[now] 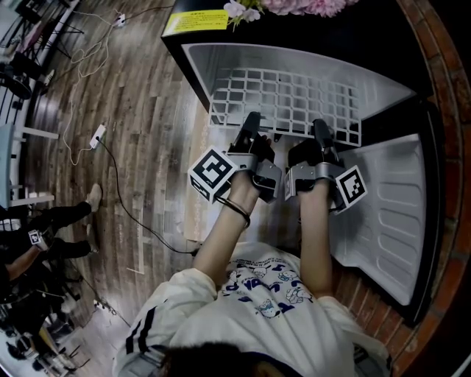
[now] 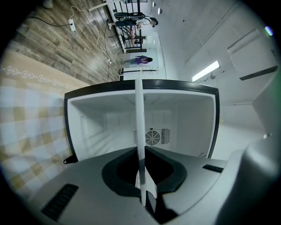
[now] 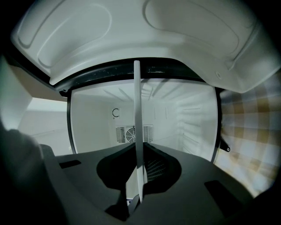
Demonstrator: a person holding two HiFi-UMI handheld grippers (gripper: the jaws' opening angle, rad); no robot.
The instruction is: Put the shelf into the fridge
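Observation:
A white wire shelf (image 1: 287,99) lies level, half inside the open black fridge (image 1: 193,70) with its white cavity. My left gripper (image 1: 252,127) is shut on the shelf's near edge towards the left. My right gripper (image 1: 322,132) is shut on the same edge further right. In the left gripper view the shelf (image 2: 139,127) shows edge-on as a thin white strip clamped in the left gripper (image 2: 141,186), with the fridge's back fan grille (image 2: 152,137) beyond. In the right gripper view the shelf (image 3: 138,127) is pinched the same way in the right gripper (image 3: 138,186).
The fridge door (image 1: 390,213) stands swung open at the right, and its white liner (image 3: 131,35) fills the top of the right gripper view. Flowers (image 1: 294,6) sit on top of the fridge. A power strip and cable (image 1: 97,135) lie on the wood floor, and a person's legs (image 1: 51,221) are at far left.

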